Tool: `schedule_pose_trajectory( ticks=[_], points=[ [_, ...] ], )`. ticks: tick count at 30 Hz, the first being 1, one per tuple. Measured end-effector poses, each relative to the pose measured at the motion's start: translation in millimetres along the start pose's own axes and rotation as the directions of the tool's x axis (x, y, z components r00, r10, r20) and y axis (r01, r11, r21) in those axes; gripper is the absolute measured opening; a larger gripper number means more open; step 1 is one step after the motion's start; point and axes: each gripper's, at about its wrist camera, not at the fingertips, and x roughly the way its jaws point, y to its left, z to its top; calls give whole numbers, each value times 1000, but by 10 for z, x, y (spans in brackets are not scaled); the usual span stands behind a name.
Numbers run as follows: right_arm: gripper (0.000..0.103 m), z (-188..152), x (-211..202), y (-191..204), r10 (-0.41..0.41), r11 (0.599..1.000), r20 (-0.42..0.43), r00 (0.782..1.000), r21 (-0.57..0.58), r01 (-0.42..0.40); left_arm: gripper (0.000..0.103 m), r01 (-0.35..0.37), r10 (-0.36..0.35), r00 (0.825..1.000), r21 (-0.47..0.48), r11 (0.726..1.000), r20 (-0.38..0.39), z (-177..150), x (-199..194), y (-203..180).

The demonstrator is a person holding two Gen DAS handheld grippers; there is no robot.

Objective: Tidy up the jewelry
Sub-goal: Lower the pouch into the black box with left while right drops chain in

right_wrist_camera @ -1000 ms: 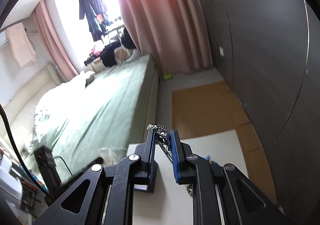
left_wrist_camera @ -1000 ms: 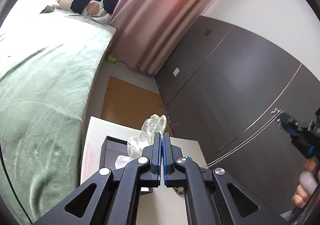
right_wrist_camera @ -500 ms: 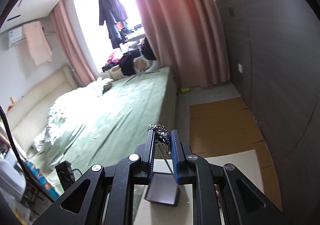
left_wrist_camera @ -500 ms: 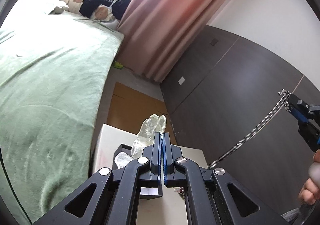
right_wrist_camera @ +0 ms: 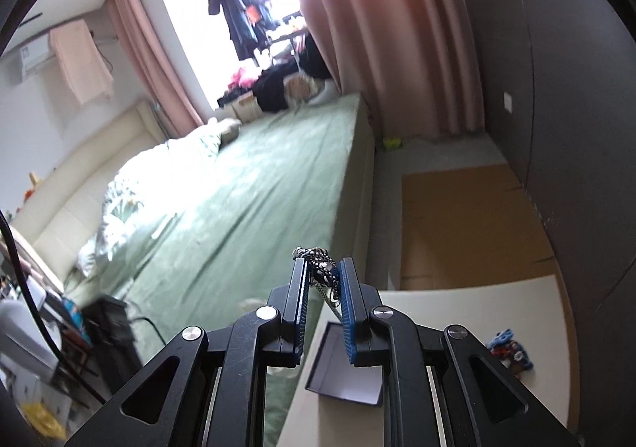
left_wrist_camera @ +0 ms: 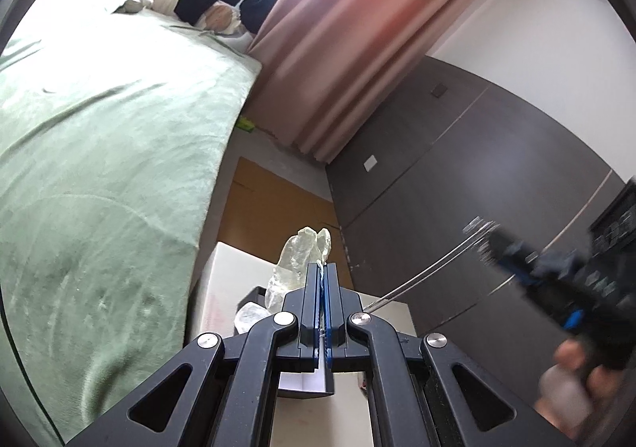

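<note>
Left fingers [left_wrist_camera: 322, 266]: mine, pressed flat together on the edge of a crumpled clear plastic pouch [left_wrist_camera: 296, 262], which stands up at 12 o'clock from the tips.
Right fingers [right_wrist_camera: 322, 262]: mine, set narrow and clamped on the knotted head of a silver metal chain necklace [right_wrist_camera: 318, 268]; in the left view it trails down as a taut double strand [left_wrist_camera: 429, 272] towards 8 o'clock.
Below: a dark open-topped jewellery box [right_wrist_camera: 346, 367] on the cream worktop [right_wrist_camera: 457, 311], at 6 o'clock under both sets of fingers; a small blue and red trinket [right_wrist_camera: 507, 347] lies near the worktop's 3 o'clock edge.
Step in hand: by my reading, bagging the necklace, pouch in one hand and chain in the other.
Next move: I judge the pouch mouth must be opened, then the chain fed in tail first.
Risk: the strand may snag on the box rim.
Hard to make out: the pouch's opening; the chain's lower end, hidden behind my left fingers; my right hand [left_wrist_camera: 572, 379], blurred; the box's contents.
</note>
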Motion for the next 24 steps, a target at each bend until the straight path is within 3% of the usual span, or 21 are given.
schedule_pose_trajectory(
  ticks=[12, 21, 22, 24],
  points=[
    [16, -592, 890, -434, -1, 995, -187, 982, 93, 19, 0, -37, 35, 999, -93, 995, -18, 50, 45, 340],
    [18, -927, 1290, -644, -12, 994, -287, 958, 105, 44, 0, -51, 49, 998, -79, 996, -33, 30, 92, 292],
    [20, -930, 1294, -663, -10, 993, -291, 957, 106, 43, 0, -52, 49, 998, -73, 996, -40, 20, 115, 274],
    [39, -908, 1260, -702, 1, 992, -294, 956, 119, 36, 0, -51, 48, 997, -62, 997, -53, -9, 168, 238]
  ],
)
